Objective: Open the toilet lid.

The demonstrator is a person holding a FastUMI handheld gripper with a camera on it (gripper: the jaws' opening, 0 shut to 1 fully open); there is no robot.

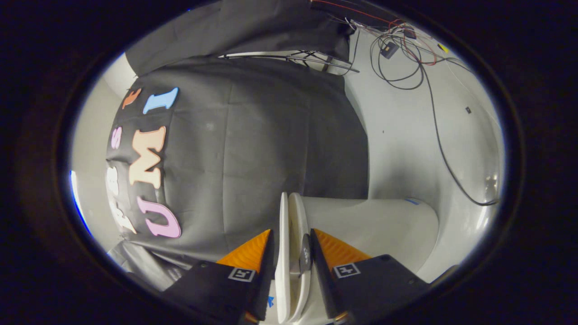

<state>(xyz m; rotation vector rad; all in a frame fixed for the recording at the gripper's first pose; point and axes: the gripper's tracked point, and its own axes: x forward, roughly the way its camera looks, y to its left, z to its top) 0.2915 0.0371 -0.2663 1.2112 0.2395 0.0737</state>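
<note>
tongs take the lid's edge

the tongs (291, 246) stand narrow, pinching the thin white plastic toilet lid (283, 253) and seat rim between both fingers, beside the white ceramic bowl (379, 225). judgement: grip the lid alone, then swing steadily about the hinge.

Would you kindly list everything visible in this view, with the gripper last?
toilet lid: one, white, edge-on between the fingers, beside the seat.
toilet seat: one, white, edge-on between the fingers.
toilet body: one, white, beyond the fingers, on the floor.
black cloth: one, draped behind the toilet.
cables: several, black and red, trailing over the floor past the toilet.
floor: pale grey.
gripper: one; fingers either side of lid and seat; contact unclear.
</note>
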